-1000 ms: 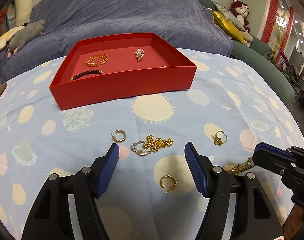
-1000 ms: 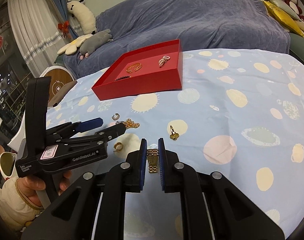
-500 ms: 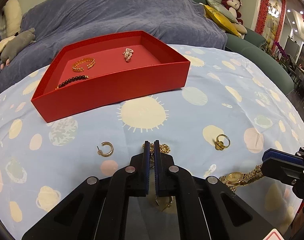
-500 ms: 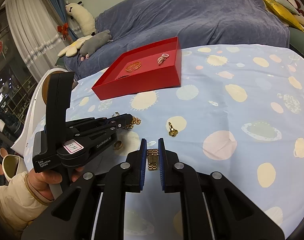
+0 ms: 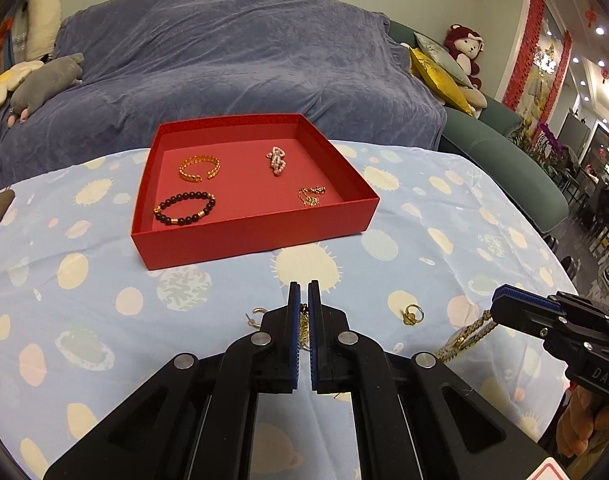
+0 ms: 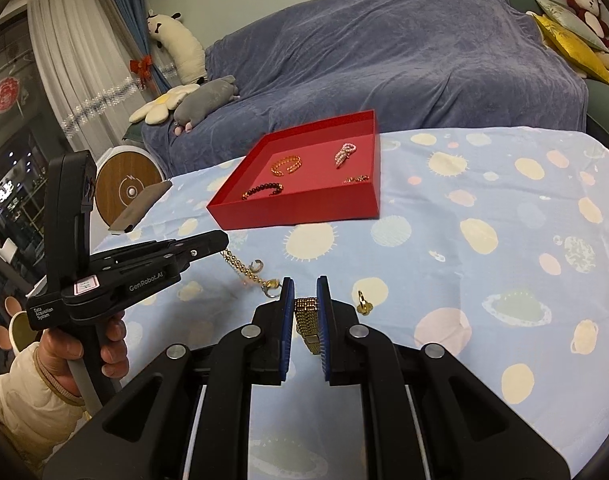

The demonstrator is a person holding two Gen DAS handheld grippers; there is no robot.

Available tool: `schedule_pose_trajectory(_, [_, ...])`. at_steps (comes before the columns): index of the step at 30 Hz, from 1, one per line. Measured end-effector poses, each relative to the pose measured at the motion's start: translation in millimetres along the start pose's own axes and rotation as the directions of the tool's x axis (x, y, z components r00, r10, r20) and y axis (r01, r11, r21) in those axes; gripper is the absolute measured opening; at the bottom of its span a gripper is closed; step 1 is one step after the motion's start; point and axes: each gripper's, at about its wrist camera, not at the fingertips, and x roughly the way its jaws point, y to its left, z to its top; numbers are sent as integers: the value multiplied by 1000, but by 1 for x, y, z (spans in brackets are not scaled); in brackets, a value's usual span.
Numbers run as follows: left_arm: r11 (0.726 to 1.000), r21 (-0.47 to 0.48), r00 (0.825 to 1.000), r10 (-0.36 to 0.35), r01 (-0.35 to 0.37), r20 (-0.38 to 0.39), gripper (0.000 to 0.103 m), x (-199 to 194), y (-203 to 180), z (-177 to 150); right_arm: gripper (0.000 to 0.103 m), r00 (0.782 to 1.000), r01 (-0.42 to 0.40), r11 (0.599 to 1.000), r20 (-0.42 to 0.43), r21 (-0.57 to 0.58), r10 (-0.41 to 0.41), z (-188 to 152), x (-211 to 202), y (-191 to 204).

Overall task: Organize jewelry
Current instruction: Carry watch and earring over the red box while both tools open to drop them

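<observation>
Jewelry, loose and boxed. Your left gripper [image 5: 303, 300], jaws apart a second ago, is now clamped on the gold chain [image 6: 244, 270], which hangs lifted off the tablecloth [image 6: 484, 280]. Your right gripper [image 6: 303, 304] stays clamped on the gold watch [image 6: 308, 320], also raised. Red box [image 5: 244, 236], far centre: four pieces already inside. Still on the cloth: hoop earring [image 5: 256, 314] near left, gold ring [image 5: 412, 315] near right. Likely next: carry both pieces to the box.
</observation>
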Motion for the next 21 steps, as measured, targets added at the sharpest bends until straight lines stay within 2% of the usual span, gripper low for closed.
schedule_pose_trajectory(6, [1000, -13, 999, -2, 2, 37, 2, -19, 15, 25, 11, 999, -22, 999, 27, -31, 23, 34, 2, 13])
schedule_pose_trajectory(11, [1000, -5, 996, 15, -15, 83, 2, -24, 25, 60, 11, 999, -22, 997, 46, -77, 25, 78, 17, 23])
schedule_pose_trajectory(16, [999, -23, 993, 35, -32, 111, 2, -7, 40, 98, 11, 999, -28, 997, 35, -68, 30, 123, 55, 20])
schedule_pose_trajectory(21, [998, -33, 991, 58, -55, 120, 2, 20, 48, 128, 11, 999, -2, 997, 44, -71, 5, 154, 91, 19])
